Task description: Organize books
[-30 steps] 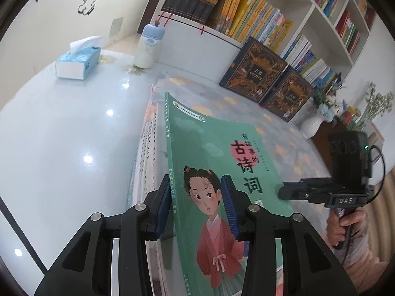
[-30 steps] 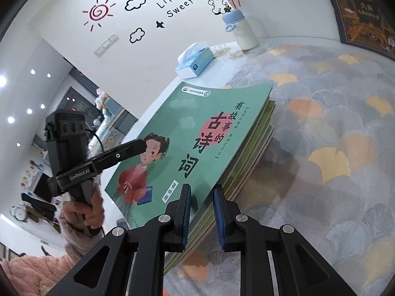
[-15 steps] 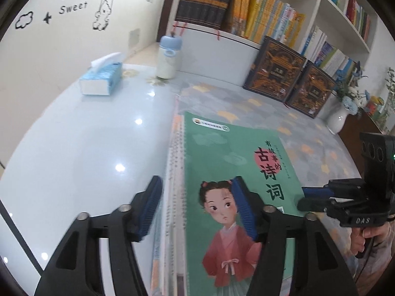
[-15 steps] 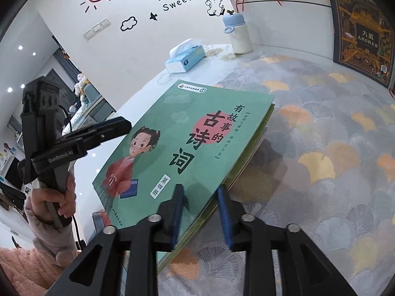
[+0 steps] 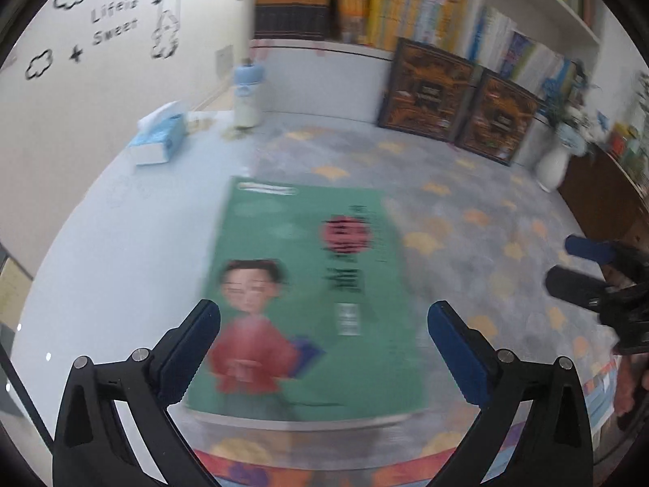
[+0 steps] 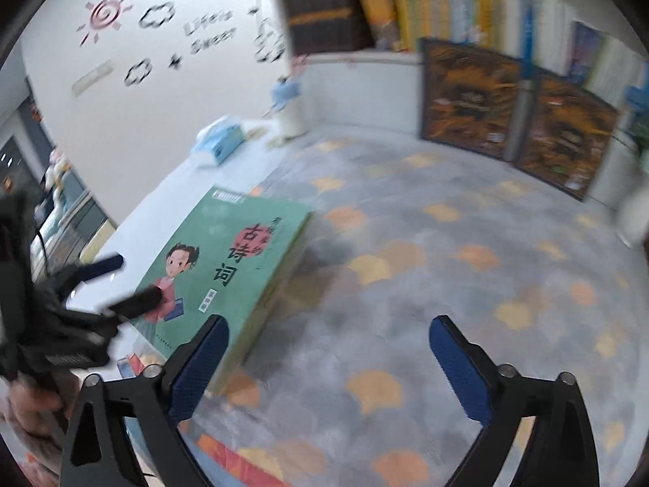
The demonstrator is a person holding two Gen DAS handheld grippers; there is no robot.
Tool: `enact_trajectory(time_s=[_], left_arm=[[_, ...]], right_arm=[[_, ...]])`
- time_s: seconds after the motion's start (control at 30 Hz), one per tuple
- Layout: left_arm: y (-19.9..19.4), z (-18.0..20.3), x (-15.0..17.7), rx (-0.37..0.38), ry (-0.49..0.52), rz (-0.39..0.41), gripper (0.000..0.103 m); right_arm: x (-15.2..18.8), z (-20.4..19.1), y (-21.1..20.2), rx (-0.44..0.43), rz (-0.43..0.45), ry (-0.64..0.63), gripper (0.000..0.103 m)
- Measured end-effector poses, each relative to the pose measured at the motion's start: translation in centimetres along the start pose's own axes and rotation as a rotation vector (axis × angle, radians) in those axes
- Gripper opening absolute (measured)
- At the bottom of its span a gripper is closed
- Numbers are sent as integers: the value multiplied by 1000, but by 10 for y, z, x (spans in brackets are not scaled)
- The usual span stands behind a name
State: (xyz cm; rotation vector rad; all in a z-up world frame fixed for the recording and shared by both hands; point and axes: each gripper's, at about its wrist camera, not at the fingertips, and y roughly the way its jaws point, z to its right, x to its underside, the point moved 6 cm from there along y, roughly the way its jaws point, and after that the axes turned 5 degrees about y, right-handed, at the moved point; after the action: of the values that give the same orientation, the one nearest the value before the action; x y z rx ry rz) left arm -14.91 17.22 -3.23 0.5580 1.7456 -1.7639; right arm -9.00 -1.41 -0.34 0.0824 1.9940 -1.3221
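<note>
Books (image 5: pixel 308 284) lie stacked flat; both hand-held grippers, left (image 5: pixel 324 332) and right (image 6: pixel 328 349), tilt downward, jaws opening, empty

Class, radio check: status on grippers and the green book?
Left gripper and right gripper opening, both empty. Green book flat on its stack. Nothing in the way.

A tissue box (image 5: pixel 159 141) and a blue-capped bottle (image 5: pixel 247 97) stand near the wall (both blurred).
</note>
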Motion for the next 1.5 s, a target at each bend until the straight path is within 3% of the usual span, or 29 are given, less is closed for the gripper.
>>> enact_trajectory(time_s=[0.07, 0.27, 0.4, 0.53, 0.67, 1.27, 1.43, 1.5], left_arm=[[-2, 24, 2, 27, 20, 12, 102], [-26, 77, 6, -24, 72, 119, 102], [-34, 95, 5, -22, 70, 159, 102], [-26, 107, 10, -19, 69, 135, 102], [-17, 109, 14, -52, 73, 113, 102], [-3, 108, 17, -66, 97, 96, 102], [-2, 107, 16, -67, 94, 103, 102], [-2, 106, 16, -71, 91, 102, 102]], right_arm=[[6, 7, -26, 1, 41, 11, 102], [34, 31, -90, 197, 226, 2, 103], [52, 51, -103, 246, 242, 58, 103], [55, 67, -108, 282, 260, 102, 103], [55, 76, -99, 268, 239, 121, 103], [56, 63, -63, 221, 172, 100, 103], [55, 52, -65, 94, 175, 103, 103], [55, 50, -65, 108, 179, 100, 103]])
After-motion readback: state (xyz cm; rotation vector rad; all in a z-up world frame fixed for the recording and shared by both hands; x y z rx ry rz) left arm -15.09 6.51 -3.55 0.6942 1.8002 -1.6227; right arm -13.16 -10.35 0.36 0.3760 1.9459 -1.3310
